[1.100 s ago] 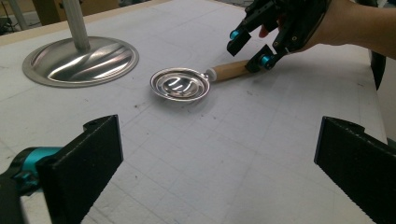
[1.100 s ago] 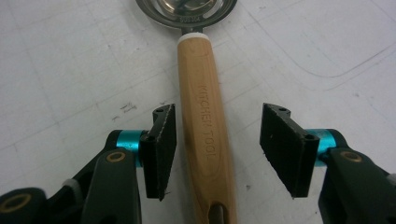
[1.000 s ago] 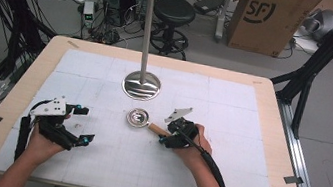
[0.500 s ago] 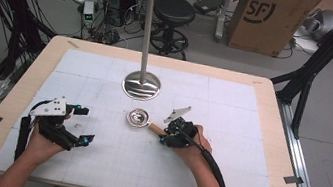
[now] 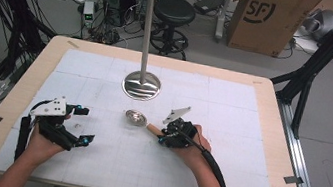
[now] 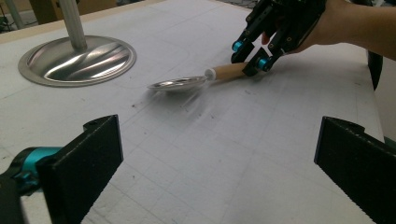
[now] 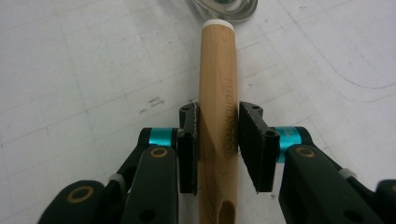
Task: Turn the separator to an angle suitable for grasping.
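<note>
Grey concrete floor surrounds a wooden table point(image 5: 275, 98) topped with a white gridded mat point(image 5: 233, 109); cables, a black stool point(image 5: 174, 11) and a cardboard box point(image 5: 270, 19) printed "SF" lie beyond it. From the high view, a steel stand point(image 5: 141, 83) rises from its round base just beyond the right gripper point(image 5: 163, 138), which clamps the wooden handle of a metal ladle point(image 5: 136, 118); the bowl lies on the mat just ahead of its tips. Well apart, toward the person's left, the left gripper point(image 5: 84, 125) rests with nothing in it.

Seen from the left gripper view, its 2 jaws stand wide apart over bare mat. Ahead of them lies the ladle point(image 6: 180, 84), bowl tilted, with the right gripper point(image 6: 249, 57) pinching the handle, and the stand point(image 6: 77, 58) beyond.

Looking along the right gripper point(image 7: 218, 140) in its own view, both pads press the sides of the ladle point(image 7: 217, 93) handle, having just been closing on it. Faint engraved letters run along the wood, seemingly "KITCHEN TOOL".
</note>
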The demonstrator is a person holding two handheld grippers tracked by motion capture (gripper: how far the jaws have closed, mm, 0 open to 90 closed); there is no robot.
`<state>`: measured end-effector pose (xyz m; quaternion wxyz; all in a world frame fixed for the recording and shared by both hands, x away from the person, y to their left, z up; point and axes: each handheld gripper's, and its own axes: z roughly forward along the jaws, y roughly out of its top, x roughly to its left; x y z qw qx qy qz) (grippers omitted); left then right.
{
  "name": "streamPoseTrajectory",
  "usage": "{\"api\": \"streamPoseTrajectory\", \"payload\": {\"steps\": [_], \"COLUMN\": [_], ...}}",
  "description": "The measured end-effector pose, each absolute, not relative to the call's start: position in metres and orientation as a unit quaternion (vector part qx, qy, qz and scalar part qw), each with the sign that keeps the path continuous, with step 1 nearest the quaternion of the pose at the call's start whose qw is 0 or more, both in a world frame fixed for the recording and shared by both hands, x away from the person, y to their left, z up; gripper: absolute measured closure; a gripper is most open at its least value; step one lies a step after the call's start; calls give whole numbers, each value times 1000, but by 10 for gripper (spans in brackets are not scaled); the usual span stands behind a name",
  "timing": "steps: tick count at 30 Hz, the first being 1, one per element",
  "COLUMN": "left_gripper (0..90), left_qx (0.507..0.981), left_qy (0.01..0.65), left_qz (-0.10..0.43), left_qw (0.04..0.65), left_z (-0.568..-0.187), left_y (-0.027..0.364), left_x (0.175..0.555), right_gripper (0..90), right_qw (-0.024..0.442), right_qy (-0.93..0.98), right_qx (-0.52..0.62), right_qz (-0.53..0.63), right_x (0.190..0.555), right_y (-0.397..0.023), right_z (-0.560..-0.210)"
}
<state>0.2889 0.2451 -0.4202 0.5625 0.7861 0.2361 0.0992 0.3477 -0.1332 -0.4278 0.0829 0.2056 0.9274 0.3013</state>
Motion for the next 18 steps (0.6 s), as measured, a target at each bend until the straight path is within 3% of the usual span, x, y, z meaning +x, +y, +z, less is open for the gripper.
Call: {"api": "streamPoseTrajectory", "payload": {"steps": [12, 18], "left_gripper": [16, 16], "left_qx": [787, 788], "left_qy": [235, 235], "left_qz": [98, 98], "left_qw": [562, 561], "left_z": [-420, -421], "left_y": [245, 244], "left_x": [289, 289], "right_gripper": [611, 655], "right_qw": [52, 53], "right_qy": [931, 935], "right_qx": [202, 192], "right_qz": [300, 292], "right_x": [348, 348], "right_y": [-130, -127], "right_z": [-431, -430]}}
